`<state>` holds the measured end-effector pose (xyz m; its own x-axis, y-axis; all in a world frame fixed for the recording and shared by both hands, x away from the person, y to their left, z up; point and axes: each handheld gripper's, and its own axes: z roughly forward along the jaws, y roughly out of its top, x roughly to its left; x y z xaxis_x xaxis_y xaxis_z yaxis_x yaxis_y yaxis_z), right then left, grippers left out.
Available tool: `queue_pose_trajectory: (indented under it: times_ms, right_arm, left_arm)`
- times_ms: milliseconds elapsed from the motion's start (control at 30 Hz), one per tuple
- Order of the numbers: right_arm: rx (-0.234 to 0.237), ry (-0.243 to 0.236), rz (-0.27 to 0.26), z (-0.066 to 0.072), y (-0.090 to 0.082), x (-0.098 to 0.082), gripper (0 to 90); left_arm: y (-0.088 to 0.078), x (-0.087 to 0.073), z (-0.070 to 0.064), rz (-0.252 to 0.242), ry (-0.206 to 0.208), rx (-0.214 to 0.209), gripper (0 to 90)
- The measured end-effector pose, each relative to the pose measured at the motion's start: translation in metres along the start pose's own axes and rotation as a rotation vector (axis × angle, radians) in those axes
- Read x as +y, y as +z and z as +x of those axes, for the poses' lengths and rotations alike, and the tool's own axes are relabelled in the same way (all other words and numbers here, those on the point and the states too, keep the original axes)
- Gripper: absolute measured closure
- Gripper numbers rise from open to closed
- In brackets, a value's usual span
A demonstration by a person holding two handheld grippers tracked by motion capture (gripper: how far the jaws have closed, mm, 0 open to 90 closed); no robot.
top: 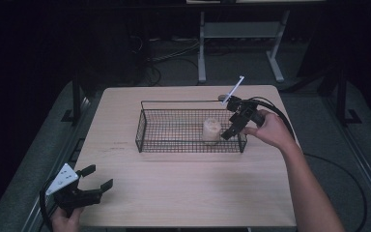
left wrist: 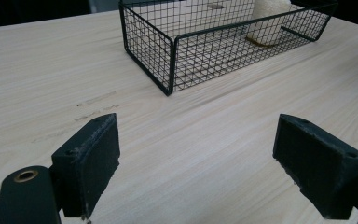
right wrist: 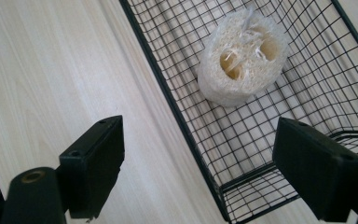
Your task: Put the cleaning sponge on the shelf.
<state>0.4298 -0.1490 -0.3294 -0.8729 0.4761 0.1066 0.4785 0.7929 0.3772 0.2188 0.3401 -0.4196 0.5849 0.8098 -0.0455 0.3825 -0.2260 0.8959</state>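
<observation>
Grippers spread wide, loofah in the basket

At the table's (top: 183,193) near left corner my left gripper (top: 96,178) sits low with its jaws wide apart, nothing between them. Mid-table stands the black wire basket (top: 147,126), and I see the pale loofah piece (top: 211,130) lying inside it toward the right end. My right gripper (top: 233,126) hangs over the basket's right end, jaws gaping and empty, just beside the loofah
</observation>
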Motion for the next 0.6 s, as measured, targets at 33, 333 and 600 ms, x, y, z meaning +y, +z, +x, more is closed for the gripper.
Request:
queue_pose_trajectory:
  times_ms: [33, 333, 600]
  right_arm:
    - [0.000, -0.003, -0.003, 0.001, -0.001, -0.001, 16.3]
    - [-0.002, -0.004, -0.009, 0.008, -0.003, -0.018, 16.2]
    - [0.000, -0.001, -0.011, 0.013, -0.002, -0.030, 16.2]
  left_arm:
    - [0.000, 0.000, 0.000, 0.001, 0.000, 0.001, 13.8]
    - [0.001, 0.000, -0.001, 0.001, 0.001, 0.001, 13.8]
    - [0.001, 0.000, -0.001, 0.002, 0.002, 0.001, 13.8]
